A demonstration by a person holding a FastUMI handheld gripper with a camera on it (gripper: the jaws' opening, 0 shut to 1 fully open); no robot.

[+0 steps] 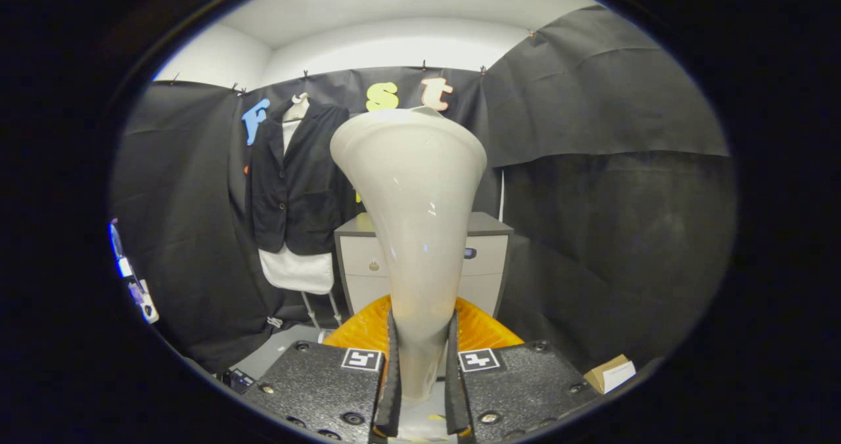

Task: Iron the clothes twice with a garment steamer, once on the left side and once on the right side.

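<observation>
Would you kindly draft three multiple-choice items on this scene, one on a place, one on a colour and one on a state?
1. Where does the jacket hang?
A. beside the cabinet, against the booth wall
B. on top of the cabinet
C. between the fingers

2. What colour is the jacket?
A. red
B. black
C. yellow

3. What is the gripper doing?
A. open with nothing between the fingers
B. shut on the jacket
C. shut on the steamer

Answers: 1 A, the jacket hangs on a stand next to the cabinet, beyond the fingers. 2 B, its cloth is black over a white form. 3 C, both fingers press the steamer's narrow handle.
</observation>
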